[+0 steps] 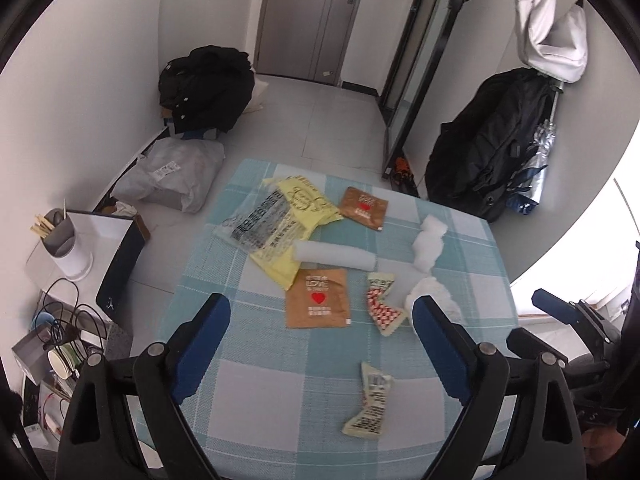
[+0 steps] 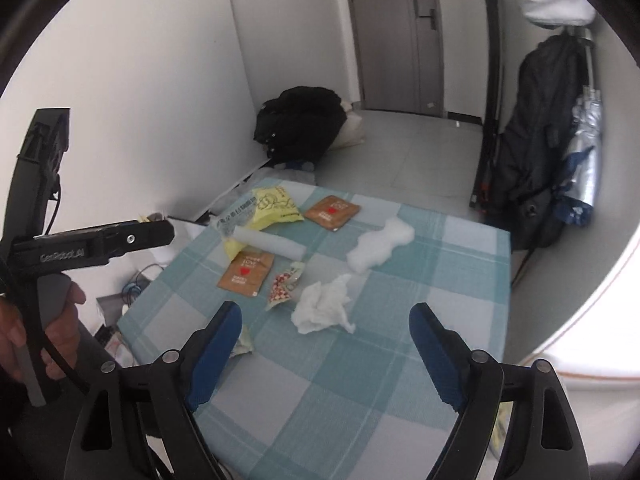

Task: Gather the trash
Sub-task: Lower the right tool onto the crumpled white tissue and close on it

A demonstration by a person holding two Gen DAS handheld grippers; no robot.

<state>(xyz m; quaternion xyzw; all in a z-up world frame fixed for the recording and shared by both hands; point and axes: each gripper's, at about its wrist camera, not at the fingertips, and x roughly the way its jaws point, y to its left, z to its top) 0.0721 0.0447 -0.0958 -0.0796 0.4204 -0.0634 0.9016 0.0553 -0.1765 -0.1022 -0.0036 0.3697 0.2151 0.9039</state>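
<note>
Left wrist view: left claw (image 1: 320,312) stands wide with nothing between its pads, above the table (image 1: 472,240) near its near edge. Trash lies mid-table: brown packet (image 1: 318,299), foam roll (image 1: 336,255), yellow bag (image 1: 296,216), and a crumpled wrapper (image 1: 370,402) toward the near edge. Right claw (image 2: 326,322) likewise gapes empty, just short of the crumpled tissue (image 2: 322,304).

Bright, even daylight from blown-out glare at right; soft shadows, slight motion blur, heavy fisheye bending, black vignetted corners.
</note>
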